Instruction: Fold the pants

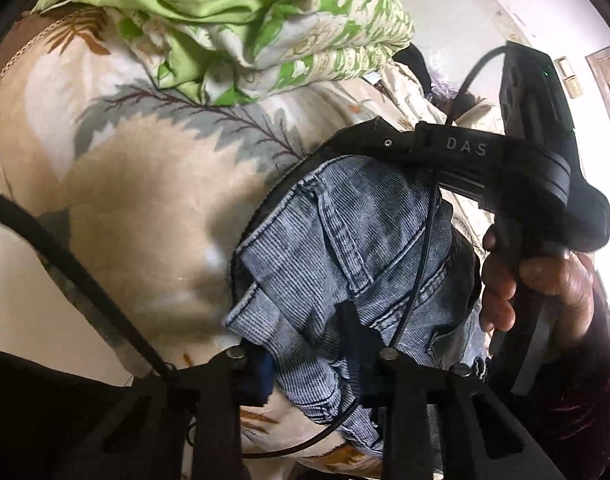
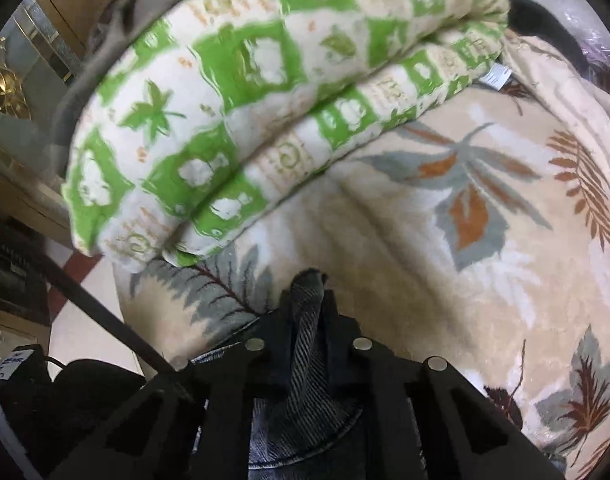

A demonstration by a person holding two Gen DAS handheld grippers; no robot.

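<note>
- The pants (image 1: 345, 248), a bunched pair in blue-grey ribbed denim with pale stitched seams, are lying on a cream plush blanket with grey and rust leaf prints (image 1: 117, 184); in the left wrist view they are filling the centre and running down toward 6 o'clock.
- The left gripper (image 1: 313, 364), a black two-finger tool at 6 o'clock of its own view, is sitting with its jaws partly drawn in around a fold of that denim; whether the pads are pressing on the cloth cannot be told.
- The right gripper (image 2: 309, 300) is standing with its jaws together, clamped on a narrow ridge of the pants (image 2: 307, 360), which is rising between the fingers at 6 o'clock of the right wrist view.
- In the left wrist view the right gripper's black body (image 1: 517, 168) is crossing the pants' upper edge at 3 o'clock, with a person's hand (image 1: 545, 292) wrapping its handle.
- A thin black cable (image 1: 421, 256) is trailing over the denim.
- A folded green-and-white patterned quilt (image 2: 241, 120) is resting on the blanket (image 2: 445, 260) at 11 o'clock, well apart from the pants.
</note>
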